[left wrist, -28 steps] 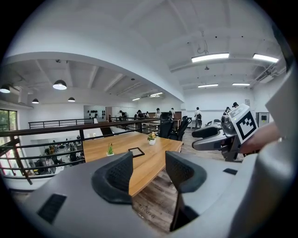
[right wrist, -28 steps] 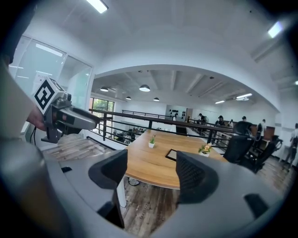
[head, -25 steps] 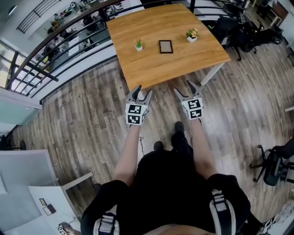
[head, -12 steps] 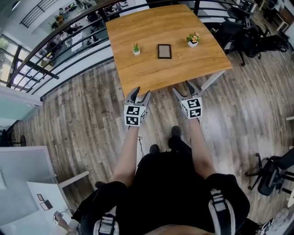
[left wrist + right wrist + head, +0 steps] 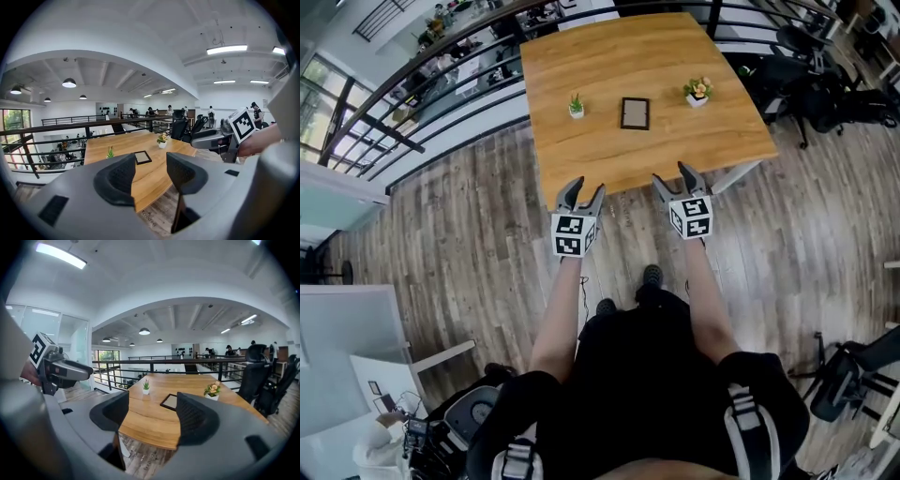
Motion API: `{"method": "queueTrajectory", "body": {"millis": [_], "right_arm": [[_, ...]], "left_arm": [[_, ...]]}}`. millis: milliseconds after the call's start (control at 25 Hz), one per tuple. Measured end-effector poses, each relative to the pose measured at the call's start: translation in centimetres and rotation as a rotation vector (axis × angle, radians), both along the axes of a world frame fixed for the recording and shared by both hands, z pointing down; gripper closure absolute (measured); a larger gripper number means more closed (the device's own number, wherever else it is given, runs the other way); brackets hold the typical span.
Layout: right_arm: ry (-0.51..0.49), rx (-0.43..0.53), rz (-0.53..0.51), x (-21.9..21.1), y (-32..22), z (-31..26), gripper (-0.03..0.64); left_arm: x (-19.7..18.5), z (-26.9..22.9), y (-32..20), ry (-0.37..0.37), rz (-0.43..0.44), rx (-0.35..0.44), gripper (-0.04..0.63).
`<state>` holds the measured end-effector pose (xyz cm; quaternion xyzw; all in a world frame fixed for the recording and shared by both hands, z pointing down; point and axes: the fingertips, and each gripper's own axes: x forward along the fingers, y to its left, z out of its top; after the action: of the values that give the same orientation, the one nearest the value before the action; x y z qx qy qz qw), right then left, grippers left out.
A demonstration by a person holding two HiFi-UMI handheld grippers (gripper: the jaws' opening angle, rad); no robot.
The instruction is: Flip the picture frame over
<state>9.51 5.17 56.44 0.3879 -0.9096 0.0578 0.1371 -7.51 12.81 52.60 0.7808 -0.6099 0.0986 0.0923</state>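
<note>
**Head view.** The left tool [image 5: 584,192] and the right tool [image 5: 675,182] are held side by side above the wooden floor [image 5: 487,244], their tips at the near edge of the bench [image 5: 675,141]. The picture frame [image 5: 635,112] lies flat on the bench, well ahead of both tools and roughly on the line between them. It touches neither tool. A small green plant [image 5: 576,105] in a white pot stands beyond the left tool, left of the frame. A flowering plant [image 5: 698,91] stands beyond the right tool, right of the frame. A dark railing [image 5: 441,80] runs past the far side of the bench.

**Left gripper view.** The jaws of the left tool [image 5: 151,176] stand apart with nothing between them. Only the bench top and the distant picture frame [image 5: 142,157] show through the gap. The right tool [image 5: 220,138] appears to its right.

**Right gripper view.** The jaws of the right tool [image 5: 153,416] are likewise apart and hold nothing. The picture frame [image 5: 169,401] lies ahead, just inside the right jaw's line. The left tool [image 5: 61,369] appears to its left.
</note>
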Motion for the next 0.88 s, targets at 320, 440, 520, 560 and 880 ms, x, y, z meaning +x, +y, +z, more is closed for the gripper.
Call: {"method": "queueTrajectory", "body": {"millis": [320,440,520,560,880], "right_arm": [[0.017,-0.004,-0.077,0.0,-2.1,0.7,0.302],[0.014,-0.02,-0.079,0.6,-3.5,1.4,0.302],[0.011,-0.026,-0.082,1.0,-4.4,1.7,0.304],[0.011,-0.026,-0.087,1.1,-4.7,1.7,0.304],[0.007,-0.021,-0.111,2.1,-7.1,0.8,0.314]], "left_arm": [[0.5,0.8,-1.3,0.019,-0.076,-0.016,0.377],[1.0,1.4,-2.3,0.024,-0.087,-0.027,0.377],[1.4,1.6,-3.0,0.022,-0.093,-0.028,0.377],[1.5,1.6,-3.3,0.021,-0.098,-0.03,0.377],[2.5,1.0,-5.2,0.036,-0.133,-0.029,0.377]]}}
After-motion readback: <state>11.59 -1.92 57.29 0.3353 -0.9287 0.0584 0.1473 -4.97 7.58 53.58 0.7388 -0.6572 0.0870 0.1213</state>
